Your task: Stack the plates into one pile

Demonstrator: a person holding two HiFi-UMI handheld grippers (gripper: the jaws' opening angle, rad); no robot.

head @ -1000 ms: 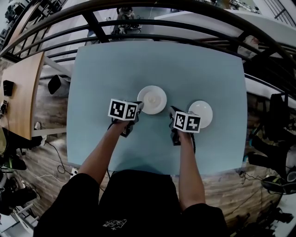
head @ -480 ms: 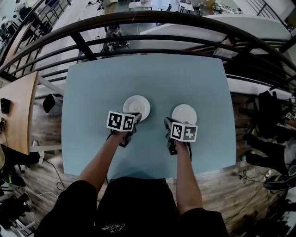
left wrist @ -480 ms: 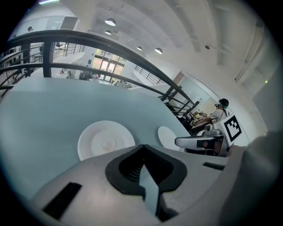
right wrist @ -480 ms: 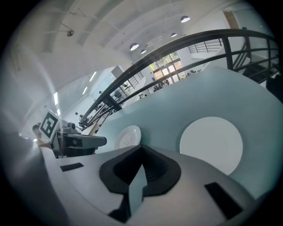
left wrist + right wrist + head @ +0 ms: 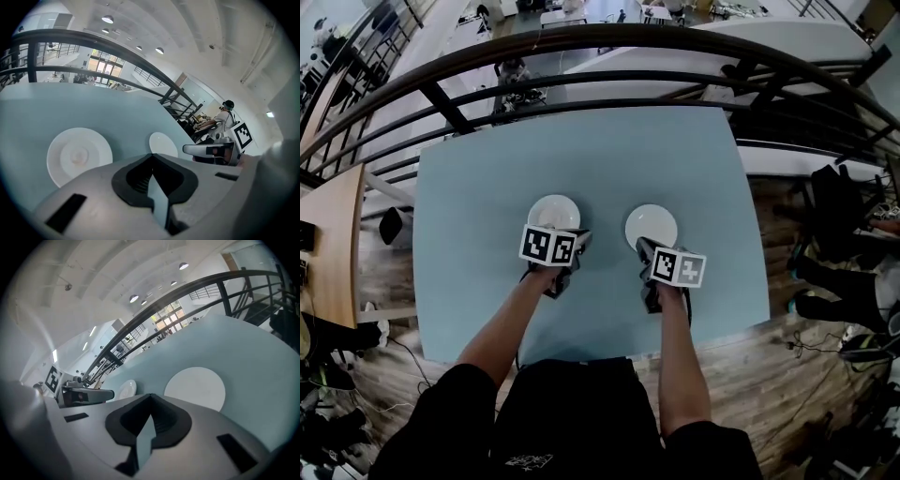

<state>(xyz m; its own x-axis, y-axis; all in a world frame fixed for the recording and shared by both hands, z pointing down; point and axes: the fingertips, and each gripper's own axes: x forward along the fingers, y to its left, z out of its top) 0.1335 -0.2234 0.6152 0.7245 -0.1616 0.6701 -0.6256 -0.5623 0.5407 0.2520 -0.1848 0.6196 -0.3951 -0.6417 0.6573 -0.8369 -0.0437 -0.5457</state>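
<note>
Two white plates lie side by side on the light blue table (image 5: 487, 169). The left plate (image 5: 553, 212) (image 5: 78, 156) (image 5: 127, 389) has a raised ring in its middle. The right plate (image 5: 652, 226) (image 5: 163, 144) (image 5: 194, 387) is plain. My left gripper (image 5: 579, 238) (image 5: 151, 155) hovers just on the near right side of the left plate, shut and empty. My right gripper (image 5: 643, 247) (image 5: 150, 395) is at the near edge of the right plate, also shut with nothing in it. Each gripper shows in the other's view, the right gripper (image 5: 213, 150) and the left gripper (image 5: 86, 394).
A dark metal railing (image 5: 581, 56) curves along the table's far side. Wooden floor (image 5: 787, 356) lies around the table, with bags and cables at the right and left. A person sits at a desk in the distance (image 5: 225, 115).
Both grippers have shifted right relative to the plates and drawn back a little. The left one has come off the left plate's edge; the right one now sits below the right plate.
</note>
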